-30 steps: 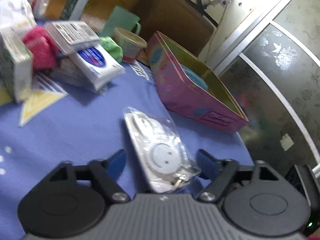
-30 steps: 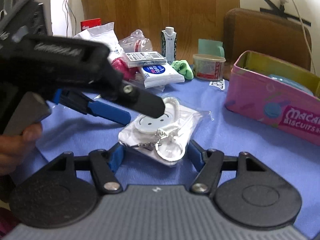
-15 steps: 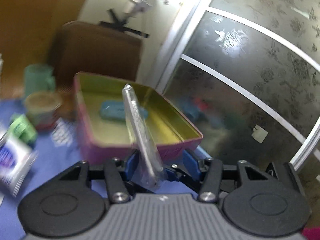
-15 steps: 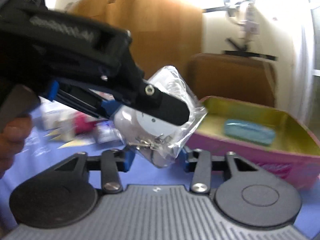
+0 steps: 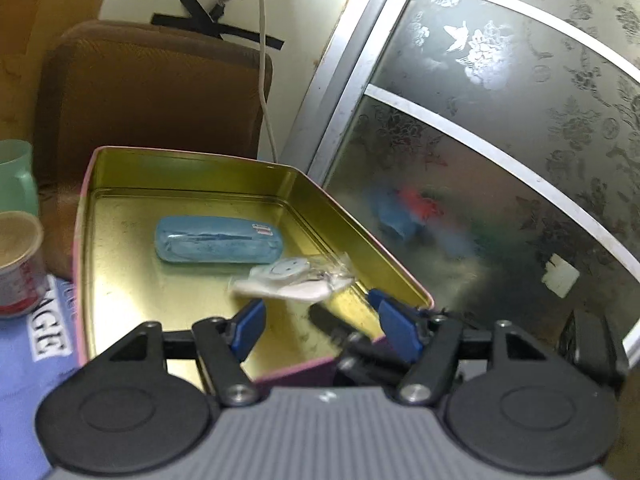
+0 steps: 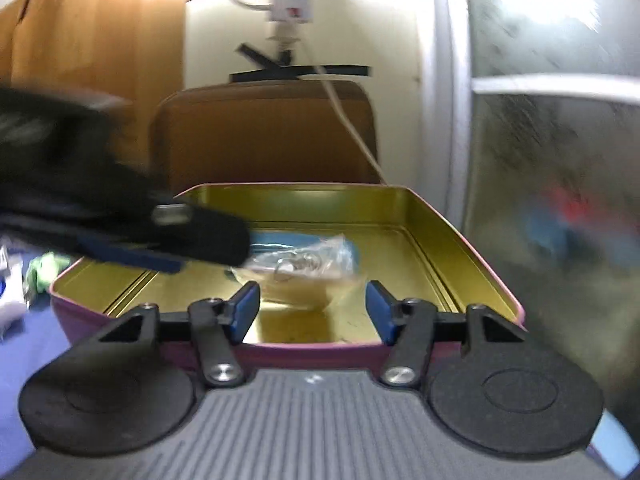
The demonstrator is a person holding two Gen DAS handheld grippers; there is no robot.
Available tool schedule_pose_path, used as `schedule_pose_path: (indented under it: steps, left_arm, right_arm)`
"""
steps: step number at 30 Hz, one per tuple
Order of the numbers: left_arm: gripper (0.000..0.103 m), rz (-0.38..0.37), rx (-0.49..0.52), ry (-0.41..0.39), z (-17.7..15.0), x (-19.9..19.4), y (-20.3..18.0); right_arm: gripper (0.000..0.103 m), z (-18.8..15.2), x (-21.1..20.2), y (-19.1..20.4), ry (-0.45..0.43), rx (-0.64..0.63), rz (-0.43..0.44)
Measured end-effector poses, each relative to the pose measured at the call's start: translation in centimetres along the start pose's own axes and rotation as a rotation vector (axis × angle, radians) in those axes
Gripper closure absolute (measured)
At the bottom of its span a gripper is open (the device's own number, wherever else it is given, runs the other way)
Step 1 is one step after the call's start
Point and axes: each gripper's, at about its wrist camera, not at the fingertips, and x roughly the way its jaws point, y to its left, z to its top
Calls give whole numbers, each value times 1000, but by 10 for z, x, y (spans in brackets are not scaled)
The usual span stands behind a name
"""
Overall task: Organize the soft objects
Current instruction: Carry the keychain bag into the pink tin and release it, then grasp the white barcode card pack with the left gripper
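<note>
- The left gripper point(image 5: 316, 320) has its blue fingers apart. Its jaws have just been opening, and nothing is pressed between them.
- The right gripper point(image 6: 312, 308) has its blue fingers apart too. Its jaws have also just been opening, and nothing is squeezed in them.
- Both grippers sit at the near edge of the tin box point(image 5: 120, 156). The left gripper's black arm reaches over the box from the left in the right wrist view.
- The little clear bag point(image 5: 294, 280) with a white smiley toy and a key ring is over the near part of the box, just past the fingers. It looks blurry, and I cannot tell if it lies on the bottom.
- A blue case point(image 5: 218, 245) lies on the gold bottom of the box, just behind the bag.
- The box is pink outside and gold inside. It stands on a blue cloth point(image 5: 24, 360) with white letters.
- Left of the box stand a small paper cup point(image 5: 18, 264) and a green mug point(image 5: 14, 184).
- Behind the box is a brown chair back point(image 5: 152, 92).
- On the pale wall above the chair are strips of black tape point(image 5: 216, 28) and a white cord point(image 5: 265, 80) that hangs down.
- Right of the box is a frosted glass door point(image 5: 500, 152) with flower shapes.
</note>
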Motion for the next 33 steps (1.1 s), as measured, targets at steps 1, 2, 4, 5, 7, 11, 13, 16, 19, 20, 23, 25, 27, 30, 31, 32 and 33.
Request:
schedule_pose_path:
  steps: [1, 2, 4, 5, 7, 11, 13, 16, 19, 20, 23, 25, 27, 30, 31, 32, 33]
  left_arm:
    - [37, 6, 5, -6, -5, -8, 1]
    - [36, 12, 8, -10, -12, -19, 5]
    - [32, 31, 2, -27, -28, -44, 12]
    - [31, 45, -2, -34, -35, -57, 17]
    - [31, 81, -18, -51, -51, -85, 28]
    - [31, 180, -81, -86, -84, -140, 57]
    - [31, 233, -123, -98, -101, -166, 74]
    - [31, 291, -188, -122, -126, -198, 96]
    - [31, 322, -268, -138, -145, -221, 115]
    - [31, 325, -291, -145, -150, -227, 120]
    - [31, 326, -338, -170, -157, -242, 126]
    - [31, 328, -347, -180, -160, -249, 127]
    - [31, 333, -349, -188, -163, -256, 127]
    - [31, 329, -362, -207, -168, -267, 129]
    - [31, 323, -372, -210, -170, -269, 132]
    - [31, 316, -383, -210, -171, -270, 134]
    - [31, 305, -395, -209, -172, -270, 137]
  right_arm:
    - [42, -1, -4, 0, -10, 1, -7]
    - [41, -2, -9, 1, -16, -2, -13]
    - [41, -3, -17, 7, -26, -2, 1]
    - [41, -5, -22, 11, -33, -6, 9]
    - [41, -4, -29, 24, -49, -21, 22]
    - [41, 4, -38, 54, -62, -40, 121]
    - [41, 8, -36, 73, -38, -51, 208]
    - [41, 13, -27, 111, 31, -72, 376]
    - [40, 25, -4, 159, 114, -99, 542]
    - [37, 28, 3, 174, 131, -110, 582]
    - [33, 44, 40, 224, 209, -108, 653]
    - [33, 54, 73, 254, 266, -95, 649]
    - [34, 57, 102, 275, 342, -72, 632]
    - [38, 50, 129, 286, 475, -23, 636]
    - [39, 45, 123, 284, 488, -23, 642]
    - [40, 41, 114, 281, 476, -48, 636]
    - [40, 35, 102, 277, 457, -85, 627]
